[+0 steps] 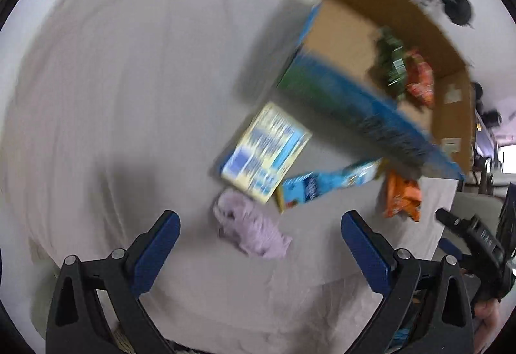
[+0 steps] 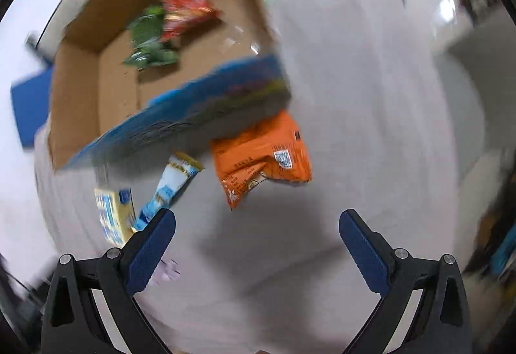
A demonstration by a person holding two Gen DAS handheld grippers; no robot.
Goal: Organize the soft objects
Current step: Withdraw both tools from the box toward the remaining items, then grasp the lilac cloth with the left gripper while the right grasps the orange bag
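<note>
Left wrist view: the left gripper (image 1: 259,225) is wide apart, empty, above a purple soft toy (image 1: 250,229) on the cloth. The right gripper (image 2: 257,223) is wide apart too, near an orange bag (image 2: 262,155) beside the cardboard box (image 2: 96,89).

Both grippers are wide open with nothing between the fingers. The left gripper (image 1: 259,225) has its two blue-padded fingers (image 1: 158,252) spread far apart, black linkage arms angling out below them. Same deal on the right gripper (image 2: 256,223) — blue pads (image 2: 366,252) splayed, not touching anything. The left wrist view also catches the right gripper's black body off at its right edge, with a bit of the person's hand (image 1: 488,315) under it — blurry though.
</note>
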